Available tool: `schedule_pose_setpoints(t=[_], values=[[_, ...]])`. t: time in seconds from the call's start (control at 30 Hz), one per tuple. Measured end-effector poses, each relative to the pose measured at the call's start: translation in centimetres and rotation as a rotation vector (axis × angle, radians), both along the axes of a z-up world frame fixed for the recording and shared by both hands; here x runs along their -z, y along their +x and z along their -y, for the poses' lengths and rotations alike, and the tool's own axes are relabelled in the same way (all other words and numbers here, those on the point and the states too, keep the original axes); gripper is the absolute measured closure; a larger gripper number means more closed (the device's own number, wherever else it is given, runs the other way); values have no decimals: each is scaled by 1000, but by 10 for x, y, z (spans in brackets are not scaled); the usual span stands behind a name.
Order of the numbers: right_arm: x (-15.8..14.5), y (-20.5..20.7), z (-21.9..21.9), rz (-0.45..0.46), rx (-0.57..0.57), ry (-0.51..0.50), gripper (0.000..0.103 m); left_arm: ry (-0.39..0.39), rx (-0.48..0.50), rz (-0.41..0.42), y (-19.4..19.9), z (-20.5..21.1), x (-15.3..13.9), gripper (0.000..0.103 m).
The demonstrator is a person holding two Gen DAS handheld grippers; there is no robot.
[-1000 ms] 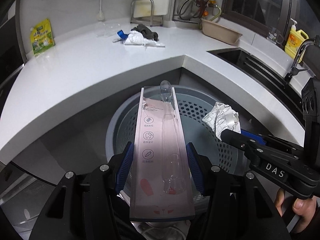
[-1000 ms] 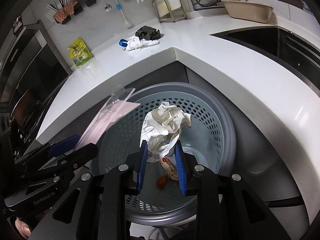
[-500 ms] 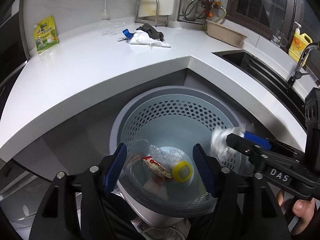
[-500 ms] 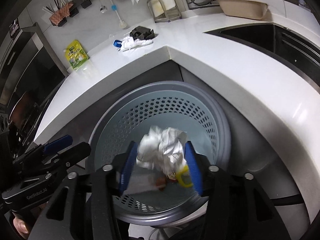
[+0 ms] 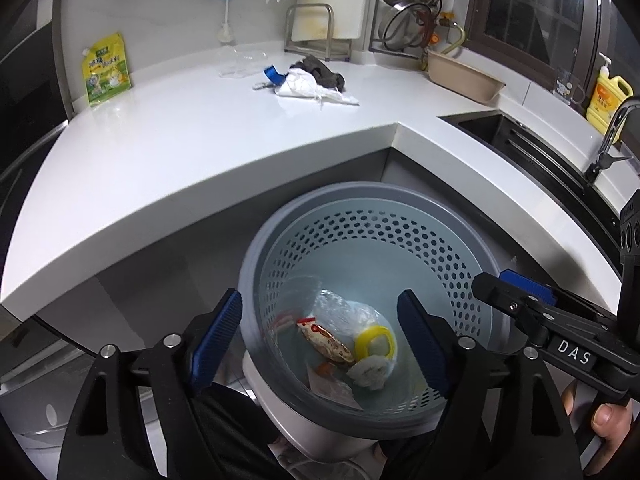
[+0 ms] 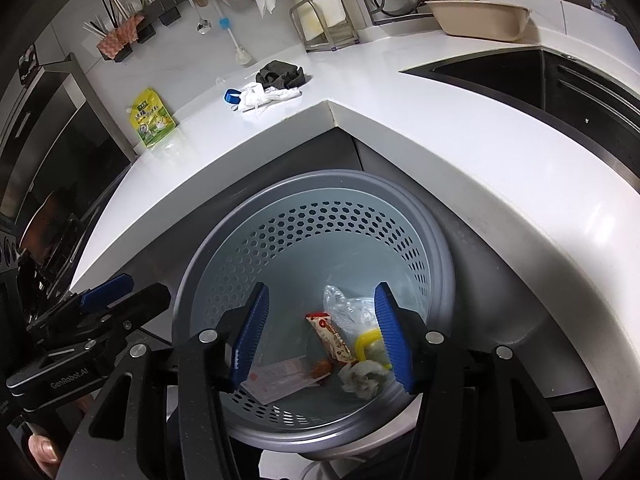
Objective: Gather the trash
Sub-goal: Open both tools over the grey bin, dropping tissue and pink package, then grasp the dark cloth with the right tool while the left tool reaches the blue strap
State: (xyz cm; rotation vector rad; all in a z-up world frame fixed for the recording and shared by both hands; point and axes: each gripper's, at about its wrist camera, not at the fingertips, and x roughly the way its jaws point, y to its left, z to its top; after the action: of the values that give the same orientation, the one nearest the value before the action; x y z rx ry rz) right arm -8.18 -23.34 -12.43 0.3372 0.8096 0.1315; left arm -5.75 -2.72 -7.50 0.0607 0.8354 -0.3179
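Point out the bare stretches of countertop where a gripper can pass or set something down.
The countertop is bare in front, between the yellow-green pouch and the inner corner above the bin. The run beside the sink is bare too. It is crowded toward the back, around the white bag, dark cloth, blue clip and metal rack.

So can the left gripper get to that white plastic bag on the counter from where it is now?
Probably yes: the left gripper is open and empty, and bare countertop lies before the white plastic bag.
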Motion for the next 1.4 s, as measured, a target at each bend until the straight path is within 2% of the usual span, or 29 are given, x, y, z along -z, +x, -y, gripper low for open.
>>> schedule_pose_setpoints(t=[0.37, 0.6, 0.83, 1.0, 1.4], values=[[-14, 9, -6, 43, -3, -10, 44, -3, -53, 67, 12, -18, -19, 14], [-43, 42, -12, 102, -20, -45, 41, -14, -106, 166, 39, -35, -54, 8], [-77, 97, -13, 160, -31, -88, 40, -19, -178, 227, 90, -44, -80, 7], [-87, 145, -14, 162, -42, -108, 40, -26, -199, 235, 131, -44, -91, 7], [-91, 270, -36, 110, -129, -147, 40, -9, -249, 198, 212, -47, -83, 7]])
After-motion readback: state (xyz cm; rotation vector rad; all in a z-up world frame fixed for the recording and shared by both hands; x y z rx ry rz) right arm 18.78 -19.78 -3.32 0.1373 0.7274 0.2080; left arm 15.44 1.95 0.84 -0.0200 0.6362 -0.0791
